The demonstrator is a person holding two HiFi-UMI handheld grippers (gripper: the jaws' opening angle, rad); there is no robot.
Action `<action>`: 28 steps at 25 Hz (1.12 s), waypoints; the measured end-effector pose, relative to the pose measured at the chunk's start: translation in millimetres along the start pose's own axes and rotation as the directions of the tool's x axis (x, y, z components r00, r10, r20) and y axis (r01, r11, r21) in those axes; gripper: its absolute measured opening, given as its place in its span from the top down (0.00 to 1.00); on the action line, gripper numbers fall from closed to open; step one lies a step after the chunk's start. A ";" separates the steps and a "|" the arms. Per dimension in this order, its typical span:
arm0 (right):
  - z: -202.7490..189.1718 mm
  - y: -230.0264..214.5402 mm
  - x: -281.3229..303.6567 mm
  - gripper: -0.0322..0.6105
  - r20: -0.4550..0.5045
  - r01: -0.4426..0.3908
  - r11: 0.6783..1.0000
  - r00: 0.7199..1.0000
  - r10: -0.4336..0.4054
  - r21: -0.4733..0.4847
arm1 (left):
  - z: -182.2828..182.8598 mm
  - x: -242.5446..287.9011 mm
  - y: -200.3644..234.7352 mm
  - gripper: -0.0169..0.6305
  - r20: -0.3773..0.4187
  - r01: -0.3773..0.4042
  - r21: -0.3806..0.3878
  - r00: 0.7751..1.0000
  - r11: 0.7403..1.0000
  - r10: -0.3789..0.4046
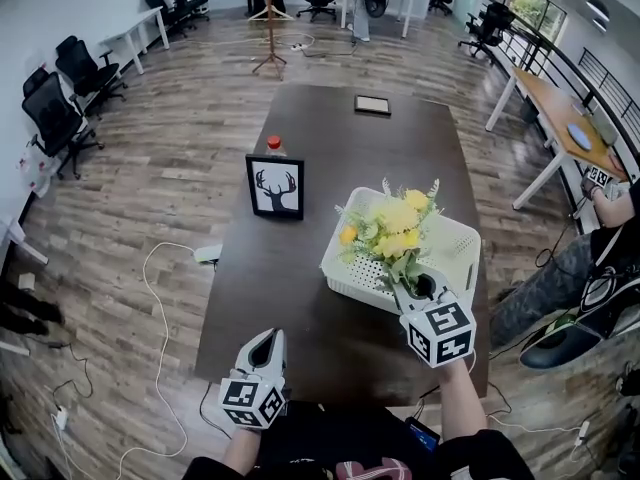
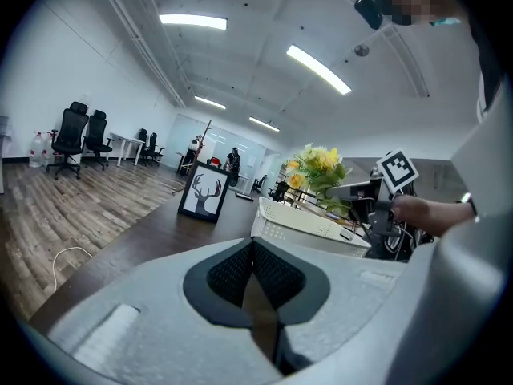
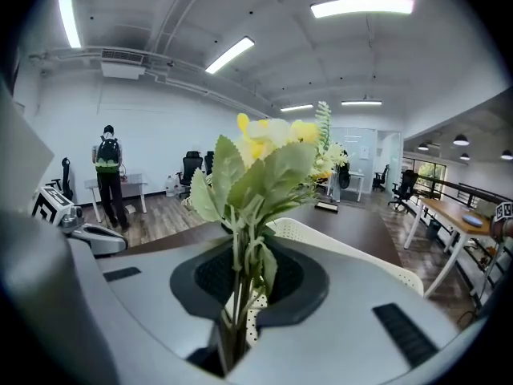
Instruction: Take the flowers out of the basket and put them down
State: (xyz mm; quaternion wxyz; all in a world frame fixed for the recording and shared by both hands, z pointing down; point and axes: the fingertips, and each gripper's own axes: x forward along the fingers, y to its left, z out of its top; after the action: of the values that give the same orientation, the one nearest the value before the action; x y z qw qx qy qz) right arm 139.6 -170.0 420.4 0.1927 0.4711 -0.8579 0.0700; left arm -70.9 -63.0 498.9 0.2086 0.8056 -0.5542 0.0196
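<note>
Right tongs (image 1: 424,289) pinching flowers (image 1: 395,220) by stems (over white basket (image 1: 352,278)), left tongs (image 1: 264,342) pressed together, empty

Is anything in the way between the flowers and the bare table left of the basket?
Only the basket's left wall. The flowers are in the right gripper; the deer picture stands farther back on the table.

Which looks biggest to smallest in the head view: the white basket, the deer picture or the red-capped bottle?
1. white basket, clearly the largest.
2. deer picture.
3. red-capped bottle, the smallest. It is partly hidden behind the picture and stands a little farther from the camera, so its real size is unsure.
</note>
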 end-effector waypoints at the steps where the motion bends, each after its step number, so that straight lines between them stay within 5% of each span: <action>1: -0.7 3.0 -0.4 0.87 0.000 -0.002 1.000 1.000 0.002 0.001 | 0.4 -0.9 0.0 0.96 0.002 0.000 -0.005 1.000 1.000 0.000; 28: -26.7 87.9 7.1 0.87 0.038 -0.117 0.991 0.993 0.115 0.057 | 18.6 -10.3 25.4 0.96 0.058 -0.071 -0.016 0.996 0.997 0.072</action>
State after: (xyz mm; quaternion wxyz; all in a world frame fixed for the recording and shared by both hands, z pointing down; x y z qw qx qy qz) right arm 69.9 -119.5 453.1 0.1592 0.4271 -0.8846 0.0983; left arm -101.5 -68.2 487.2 0.1970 0.7841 -0.5886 -0.0005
